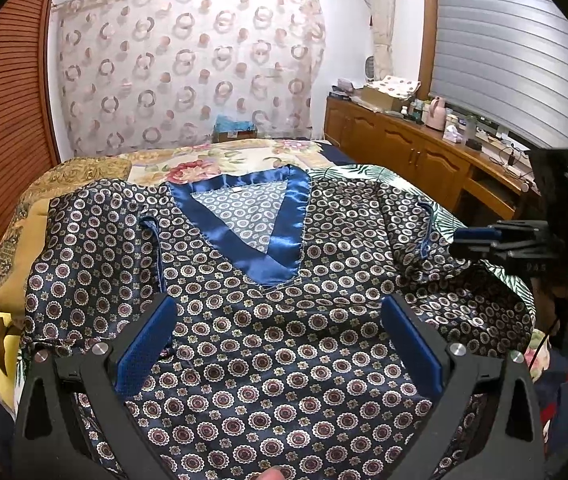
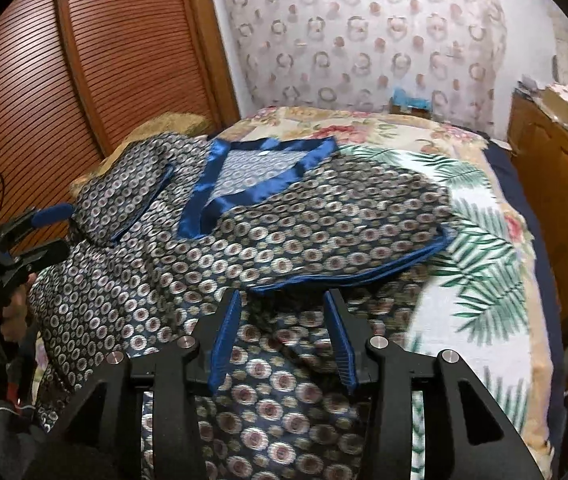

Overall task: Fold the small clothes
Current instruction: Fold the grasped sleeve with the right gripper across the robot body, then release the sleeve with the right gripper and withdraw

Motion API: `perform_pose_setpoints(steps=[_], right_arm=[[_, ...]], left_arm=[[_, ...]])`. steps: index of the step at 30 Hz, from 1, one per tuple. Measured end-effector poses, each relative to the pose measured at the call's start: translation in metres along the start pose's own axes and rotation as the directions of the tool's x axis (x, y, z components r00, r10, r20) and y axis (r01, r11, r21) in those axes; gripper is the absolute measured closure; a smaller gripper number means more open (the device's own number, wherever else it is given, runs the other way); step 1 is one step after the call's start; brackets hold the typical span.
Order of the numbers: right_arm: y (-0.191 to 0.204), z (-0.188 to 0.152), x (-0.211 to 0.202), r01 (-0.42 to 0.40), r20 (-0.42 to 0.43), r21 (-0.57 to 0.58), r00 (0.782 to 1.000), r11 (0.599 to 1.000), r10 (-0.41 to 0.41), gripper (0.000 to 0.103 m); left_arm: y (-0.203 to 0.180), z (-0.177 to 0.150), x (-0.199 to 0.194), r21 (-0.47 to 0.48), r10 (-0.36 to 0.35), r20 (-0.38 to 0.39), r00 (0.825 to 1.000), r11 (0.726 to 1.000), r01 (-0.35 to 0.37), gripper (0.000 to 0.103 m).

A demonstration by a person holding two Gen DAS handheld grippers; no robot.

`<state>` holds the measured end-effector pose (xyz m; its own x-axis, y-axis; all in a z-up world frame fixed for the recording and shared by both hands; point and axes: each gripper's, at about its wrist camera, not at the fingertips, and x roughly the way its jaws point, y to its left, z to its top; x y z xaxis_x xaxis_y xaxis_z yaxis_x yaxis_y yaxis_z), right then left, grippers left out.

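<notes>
Right gripper (image 2: 282, 300) angled down, jaws parted, over patterned shirt (image 2: 284, 240)

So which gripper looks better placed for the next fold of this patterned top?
Probably the right gripper: it hangs open just short of the folded-in sleeve's blue hem. The left gripper, also open, is over the mid-chest of the patterned top, no edge between its fingers.

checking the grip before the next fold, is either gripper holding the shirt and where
Nothing is held. The left gripper and the right gripper both stand open above the patterned shirt, pads clear of the cloth.
</notes>
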<state>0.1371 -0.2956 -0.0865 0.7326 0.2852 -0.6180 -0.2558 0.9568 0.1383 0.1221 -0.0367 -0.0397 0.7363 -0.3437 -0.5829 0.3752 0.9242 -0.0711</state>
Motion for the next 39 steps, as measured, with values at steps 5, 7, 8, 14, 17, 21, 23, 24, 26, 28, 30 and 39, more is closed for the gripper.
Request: perform_pose_setpoints(steps=[5, 7, 8, 14, 17, 21, 23, 24, 26, 28, 30, 39], right_arm=[[-0.024, 0.002, -0.005, 0.066, 0.015, 0.07, 0.998, 0.995, -0.067, 0.058], [-0.042, 0.006, -0.002, 0.091, 0.005, 0.107, 0.996, 0.99, -0.092, 0.058], [-0.049, 0.008, 0.0, 0.096, -0.002, 0.13, 0.995, 0.987, -0.096, 0.058], [-0.084, 0.026, 0.03, 0.106, -0.04, 0.232, 0.994, 0.967, -0.1, 0.058], [-0.092, 0.036, 0.043, 0.114, -0.065, 0.25, 0.993, 0.961, -0.101, 0.059], [-0.095, 0.049, 0.062, 0.126, -0.081, 0.254, 0.991, 0.959, -0.108, 0.085], [-0.091, 0.056, 0.064, 0.138, -0.076, 0.232, 0.989, 0.963, -0.123, 0.097], [-0.086, 0.06, 0.067, 0.128, -0.07, 0.221, 0.991, 0.967, -0.116, 0.097], [-0.078, 0.065, 0.069, 0.11, -0.057, 0.195, 0.993, 0.975, -0.101, 0.097], [-0.065, 0.073, 0.071, 0.093, -0.046, 0.159, 0.995, 0.983, -0.087, 0.098], [-0.051, 0.08, 0.073, 0.074, -0.034, 0.13, 0.997, 0.989, -0.07, 0.098], [-0.002, 0.108, 0.078, -0.009, 0.006, 0.021, 1.0, 1.0, 0.009, 0.098]], left_arm=[[-0.007, 0.002, -0.005, 0.011, -0.013, 0.014, 1.0, 1.0, 0.013, 0.001], [-0.01, 0.003, -0.007, 0.016, -0.018, 0.019, 1.0, 1.0, 0.018, 0.001], [-0.012, 0.003, -0.008, 0.02, -0.019, 0.02, 1.0, 1.0, 0.018, 0.001], [-0.016, 0.001, -0.005, 0.034, -0.014, 0.019, 1.0, 0.999, 0.013, 0.001], [-0.015, -0.001, -0.002, 0.03, -0.012, 0.012, 1.0, 0.999, 0.011, 0.001], [-0.011, -0.004, 0.0, 0.018, -0.008, 0.005, 1.0, 1.0, 0.008, 0.001], [-0.009, -0.006, 0.0, 0.012, -0.005, 0.002, 1.0, 1.0, 0.005, 0.001], [-0.007, -0.007, 0.001, 0.007, -0.004, 0.001, 1.0, 1.0, 0.004, 0.001], [-0.005, -0.008, 0.001, 0.002, -0.001, 0.0, 1.0, 1.0, 0.001, 0.001], [-0.002, -0.009, 0.001, -0.006, 0.0, -0.001, 1.0, 1.0, 0.0, 0.001], [-0.001, -0.01, 0.001, -0.011, 0.001, -0.002, 1.0, 1.0, -0.001, 0.001], [0.009, -0.011, 0.001, -0.024, 0.012, -0.001, 1.0, 1.0, -0.012, 0.001]])
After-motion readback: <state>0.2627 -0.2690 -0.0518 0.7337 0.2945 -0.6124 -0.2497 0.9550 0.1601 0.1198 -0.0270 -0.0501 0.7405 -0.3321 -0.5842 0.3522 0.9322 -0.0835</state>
